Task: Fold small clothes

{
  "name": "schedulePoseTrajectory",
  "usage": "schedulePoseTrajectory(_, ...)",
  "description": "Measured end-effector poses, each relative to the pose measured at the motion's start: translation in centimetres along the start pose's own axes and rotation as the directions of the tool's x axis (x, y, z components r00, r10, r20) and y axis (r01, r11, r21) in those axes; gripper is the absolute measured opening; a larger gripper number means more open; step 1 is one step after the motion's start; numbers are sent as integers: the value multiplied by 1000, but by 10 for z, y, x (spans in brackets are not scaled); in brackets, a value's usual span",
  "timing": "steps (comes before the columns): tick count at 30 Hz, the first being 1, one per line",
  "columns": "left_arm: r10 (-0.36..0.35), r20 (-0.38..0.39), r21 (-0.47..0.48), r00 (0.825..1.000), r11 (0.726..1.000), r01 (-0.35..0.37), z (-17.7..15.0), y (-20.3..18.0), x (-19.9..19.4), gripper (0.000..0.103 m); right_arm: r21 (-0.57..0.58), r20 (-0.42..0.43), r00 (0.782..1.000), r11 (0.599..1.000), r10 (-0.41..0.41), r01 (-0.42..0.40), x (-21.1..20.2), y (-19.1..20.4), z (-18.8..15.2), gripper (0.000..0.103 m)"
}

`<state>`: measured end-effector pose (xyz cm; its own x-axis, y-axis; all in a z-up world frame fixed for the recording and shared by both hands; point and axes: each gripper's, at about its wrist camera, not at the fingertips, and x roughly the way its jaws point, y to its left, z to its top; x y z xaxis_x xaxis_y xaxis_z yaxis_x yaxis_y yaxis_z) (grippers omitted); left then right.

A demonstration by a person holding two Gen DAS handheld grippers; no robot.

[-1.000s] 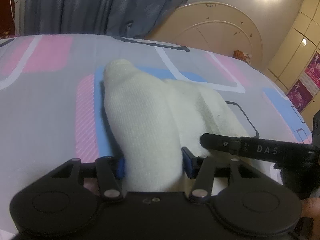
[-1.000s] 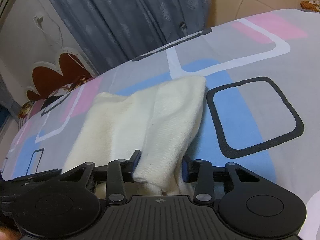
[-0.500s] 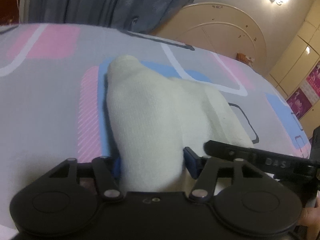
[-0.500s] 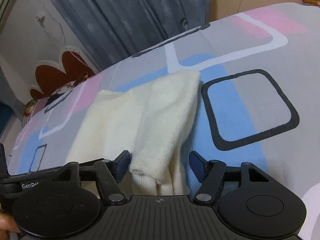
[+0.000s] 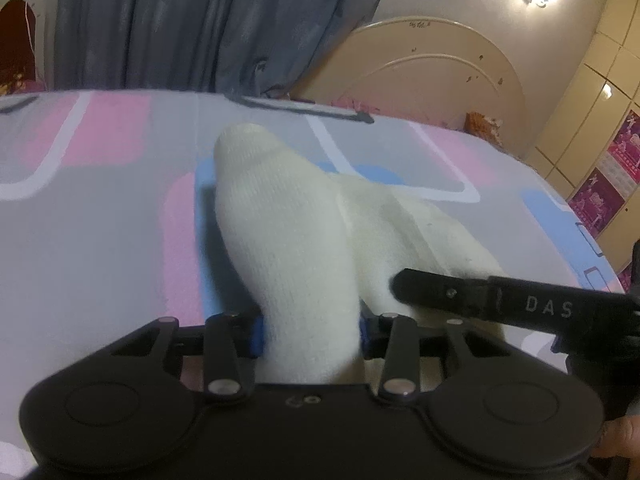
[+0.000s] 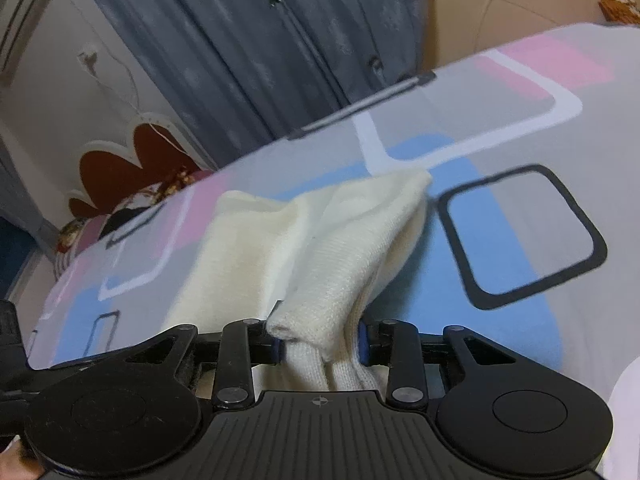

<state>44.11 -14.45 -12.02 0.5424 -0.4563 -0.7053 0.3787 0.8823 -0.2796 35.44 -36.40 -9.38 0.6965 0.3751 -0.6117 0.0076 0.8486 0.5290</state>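
Cream ribbed-knit sock (image 5: 288, 240), rounded toe, on smooth patterned bedsheet (image 5: 80, 240).

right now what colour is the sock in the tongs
Cream white sock, plain knit with no pattern; it shows best in the left wrist view.

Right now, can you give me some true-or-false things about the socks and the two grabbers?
1. The left gripper is shut on a cream sock. True; its jaws have just been closing.
2. The socks are bright red. False: they are cream.
3. The right gripper pinches sock fabric. True; its jaws have also just been closing.
4. The socks lie on a bare wooden floor. False: they lie on a patterned bedsheet.
5. A grey-blue curtain hangs behind the bed. True.
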Motion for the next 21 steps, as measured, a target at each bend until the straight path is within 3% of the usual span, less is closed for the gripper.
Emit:
schedulePoseTrajectory(9,48,46,-3,998,999,-48,7,47,-57,39,-52,-4,998,996,69,-69,11,73,-5,33)
schedulePoseTrajectory(21,101,85,-35,991,995,-98,4,177,-131,39,-103,-26,992,987,123,-125,72,207,-46,33)
